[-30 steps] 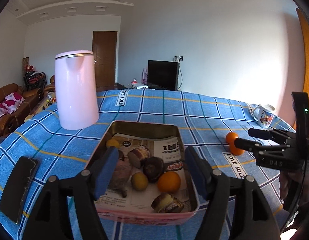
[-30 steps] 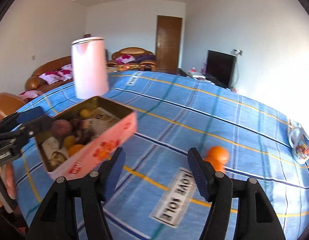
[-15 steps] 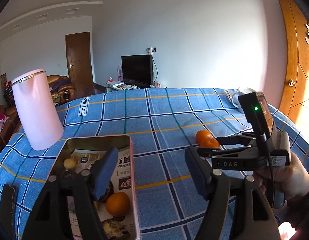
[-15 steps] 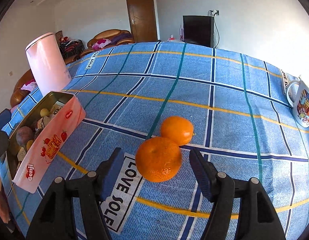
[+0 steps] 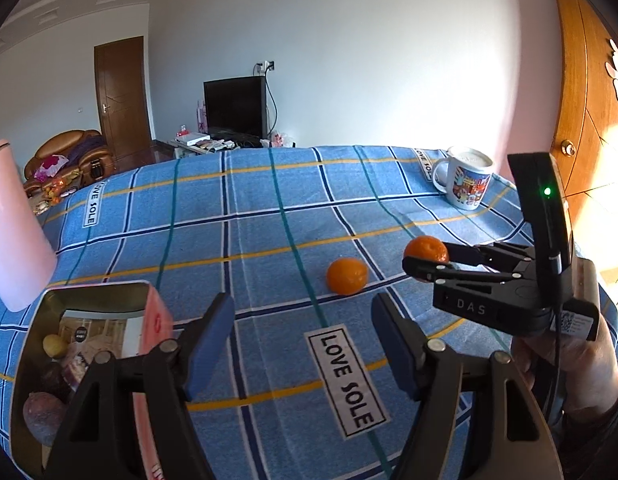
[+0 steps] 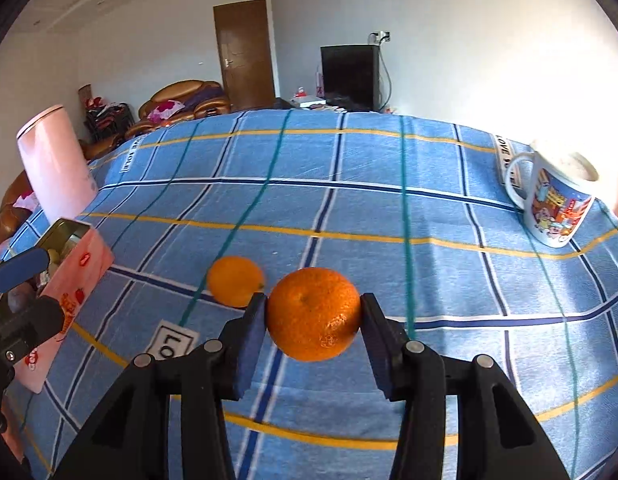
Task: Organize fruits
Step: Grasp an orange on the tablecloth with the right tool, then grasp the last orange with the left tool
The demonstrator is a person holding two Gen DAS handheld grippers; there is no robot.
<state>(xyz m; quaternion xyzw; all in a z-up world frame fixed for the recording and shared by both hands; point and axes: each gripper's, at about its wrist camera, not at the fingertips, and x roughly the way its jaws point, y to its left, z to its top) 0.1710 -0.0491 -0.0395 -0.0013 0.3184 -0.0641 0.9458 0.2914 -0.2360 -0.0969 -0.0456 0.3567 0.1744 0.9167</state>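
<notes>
The nearer orange (image 6: pixel 313 312) sits between the blue pads of my right gripper (image 6: pixel 313 316). Its jaws are closing, and both pads touch the fruit's sides. From the left wrist view, that orange (image 5: pixel 425 247) shows at the tips of the right gripper (image 5: pixel 427 258). A second orange (image 6: pixel 235 286) (image 5: pixel 347 276) lies loose on the blue checked cloth just left of it. My left gripper (image 5: pixel 301 336) hangs open over the cloth with nothing between its fingers. The pink tin (image 5: pixel 159 320) (image 6: pixel 81 264), holding several fruits, stands at the left.
A tall pink jug (image 5: pixel 9 232) (image 6: pixel 57 168) stands behind the tin at the far left. A printed mug (image 5: pixel 467 180) (image 6: pixel 557 204) sits near the table's far right edge. A person's hand (image 5: pixel 569 364) holds the right gripper. Sofas, a door and a television lie beyond.
The left gripper swung right, away from over the tin towards the two oranges. The right gripper moved up to the nearer orange and its jaws narrowed until the pads met it.
</notes>
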